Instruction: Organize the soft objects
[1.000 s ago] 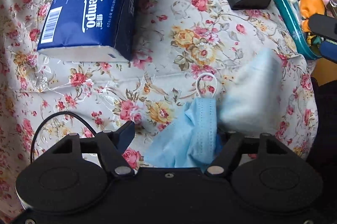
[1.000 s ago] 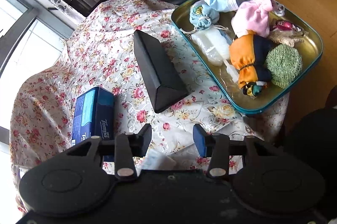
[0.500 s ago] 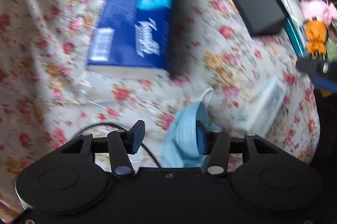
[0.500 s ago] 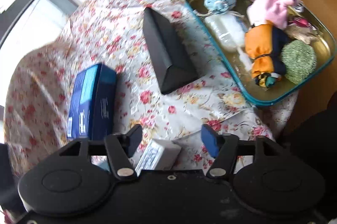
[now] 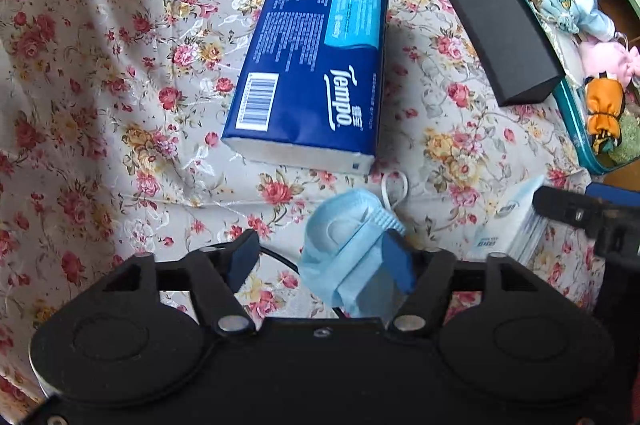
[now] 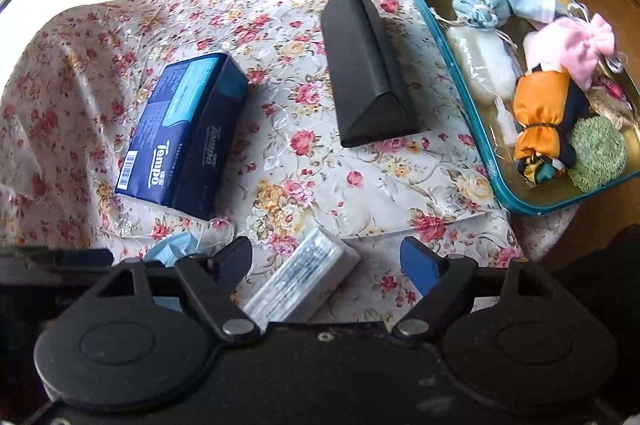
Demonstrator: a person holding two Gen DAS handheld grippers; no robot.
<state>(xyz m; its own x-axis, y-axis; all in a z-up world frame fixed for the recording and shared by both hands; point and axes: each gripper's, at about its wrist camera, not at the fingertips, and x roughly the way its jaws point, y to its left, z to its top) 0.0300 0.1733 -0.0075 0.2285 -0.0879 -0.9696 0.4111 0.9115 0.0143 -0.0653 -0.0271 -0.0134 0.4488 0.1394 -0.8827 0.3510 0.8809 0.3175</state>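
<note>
Draping a table by a window, floral cloth [image 6: 304, 181]; left hand-held gripper [image 5: 320, 261] and right hand-held gripper [image 6: 326, 261] both parted.

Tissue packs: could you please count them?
2: a large dark-blue Tempo tissue pack in the centre of the floral cloth; a small white plastic-wrapped pack near its front edge.
</note>
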